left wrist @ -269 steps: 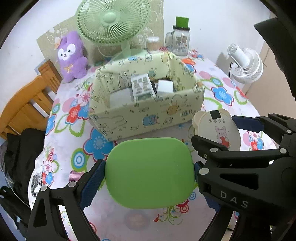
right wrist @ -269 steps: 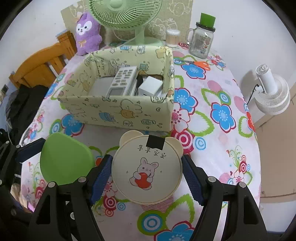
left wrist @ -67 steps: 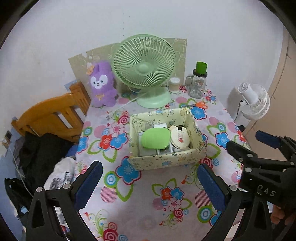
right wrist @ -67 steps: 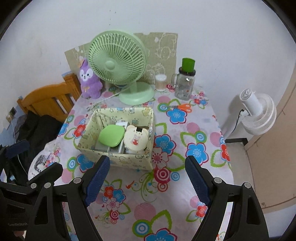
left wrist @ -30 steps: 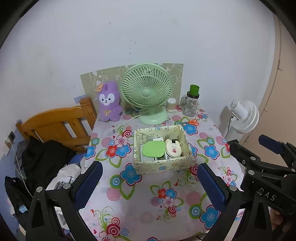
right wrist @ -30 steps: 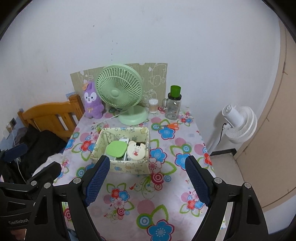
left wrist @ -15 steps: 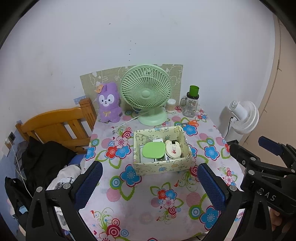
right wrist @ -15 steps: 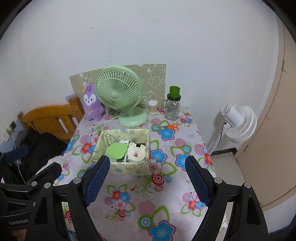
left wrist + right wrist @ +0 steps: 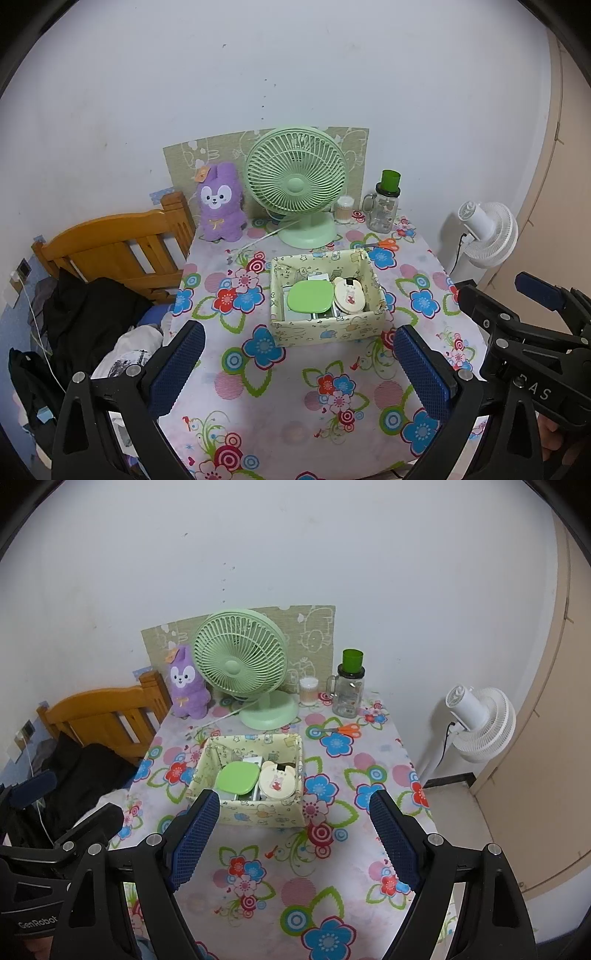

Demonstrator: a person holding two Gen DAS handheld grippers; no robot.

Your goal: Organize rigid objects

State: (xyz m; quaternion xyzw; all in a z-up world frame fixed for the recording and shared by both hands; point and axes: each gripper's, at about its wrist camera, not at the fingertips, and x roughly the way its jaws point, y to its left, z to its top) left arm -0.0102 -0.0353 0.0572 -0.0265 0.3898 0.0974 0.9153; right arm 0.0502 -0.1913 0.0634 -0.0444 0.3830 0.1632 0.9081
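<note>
Left wrist view: left gripper (image 9: 301, 363) at frame bottom, jaws spread wide, nothing between them, held high above the floral table (image 9: 295, 406). Yellow patterned storage box (image 9: 327, 334) sits centre frame on the table. Inside it, green rounded case (image 9: 309, 296) lies on the left and cream bear-eared round case (image 9: 350, 295) on the right, side by side, touching or nearly so, resting on top of other items that are mostly hidden. Green desk fan (image 9: 297, 181) stands behind the box, purple plush bunny (image 9: 221, 203) to its left, glass jar with green lid (image 9: 386, 208) to its right, orange-handled scissors (image 9: 382, 243) lying near the box's far right corner. White floor fan (image 9: 487, 232) is at right off the table, wooden bed headboard (image 9: 118, 243) at left. Right gripper's body shows at the right edge.

Right wrist view: right gripper (image 9: 295, 840) at frame bottom, jaws also wide apart and empty, well above the table (image 9: 295, 878). Storage box (image 9: 258, 814) sits just above the fingertips in frame, slightly left of centre, green case (image 9: 236, 776) and bear-eared case (image 9: 277, 781) visible inside. Desk fan (image 9: 242, 664), plush bunny (image 9: 186, 685), jar (image 9: 349, 688) and scissors (image 9: 341, 730) are along the table's far side.
</note>
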